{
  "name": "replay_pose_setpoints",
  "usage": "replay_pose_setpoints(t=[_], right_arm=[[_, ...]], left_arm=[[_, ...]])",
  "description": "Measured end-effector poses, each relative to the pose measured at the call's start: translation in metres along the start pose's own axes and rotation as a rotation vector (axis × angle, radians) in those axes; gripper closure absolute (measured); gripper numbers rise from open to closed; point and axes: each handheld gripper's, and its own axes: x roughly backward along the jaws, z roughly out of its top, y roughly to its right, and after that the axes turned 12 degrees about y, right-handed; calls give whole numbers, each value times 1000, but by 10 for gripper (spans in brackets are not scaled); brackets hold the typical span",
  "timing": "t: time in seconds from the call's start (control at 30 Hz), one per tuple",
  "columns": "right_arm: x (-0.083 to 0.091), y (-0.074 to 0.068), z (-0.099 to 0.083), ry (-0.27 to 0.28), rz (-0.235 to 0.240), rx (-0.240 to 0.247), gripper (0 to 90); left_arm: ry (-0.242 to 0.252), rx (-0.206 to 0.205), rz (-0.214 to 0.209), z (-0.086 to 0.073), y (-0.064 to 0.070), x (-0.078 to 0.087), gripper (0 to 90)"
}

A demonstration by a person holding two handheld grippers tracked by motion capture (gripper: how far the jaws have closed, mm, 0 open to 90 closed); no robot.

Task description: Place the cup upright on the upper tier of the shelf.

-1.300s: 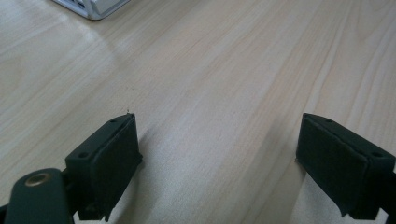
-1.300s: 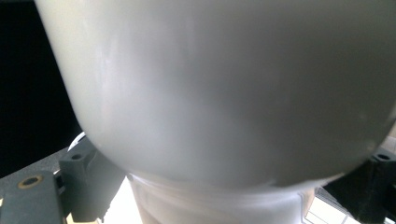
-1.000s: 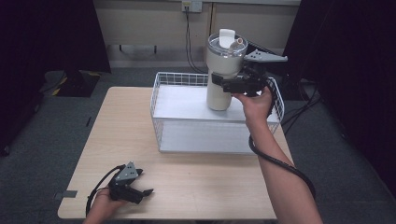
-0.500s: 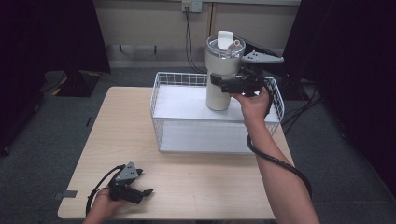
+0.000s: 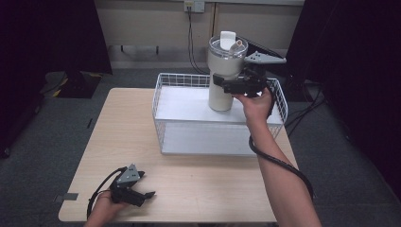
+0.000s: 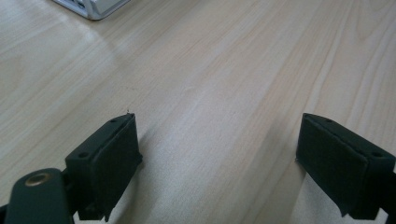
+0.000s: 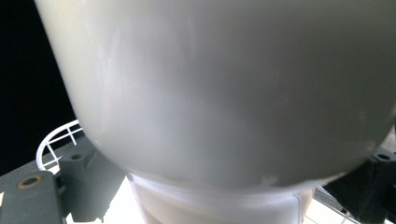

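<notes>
A tall cream tumbler (image 5: 226,61) with a clear lid stands upright inside the white wire basket (image 5: 189,76), toward its back right. My right gripper (image 5: 221,84) is shut on the tumbler's body just below the wide upper part. In the right gripper view the tumbler (image 7: 224,84) sits close between the black fingers (image 7: 88,182) of my right gripper (image 7: 224,189). I cannot tell whether its base touches the basket floor. My left gripper (image 5: 144,191) lies low on the wooden table (image 5: 123,123) near the front left, open, with bare wood between the sides of my left gripper (image 6: 219,158).
The basket takes up the back right of the table, and its front wall (image 5: 208,138) faces me. A basket corner (image 6: 93,7) shows far ahead of the left gripper. Cables (image 5: 191,38) hang from a wall socket behind the table. Dark curtains flank both sides.
</notes>
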Motion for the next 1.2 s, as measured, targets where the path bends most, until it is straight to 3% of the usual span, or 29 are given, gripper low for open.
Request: replay_pose_setpoints(t=[0.5,1.2], right_arm=[[-2,0,-4,-2,0,-5,99],[2,-2,-6,-3,15,31,95]], left_arm=[[0,0,0,0,0,0,127],[0,0,0,0,0,0,127]])
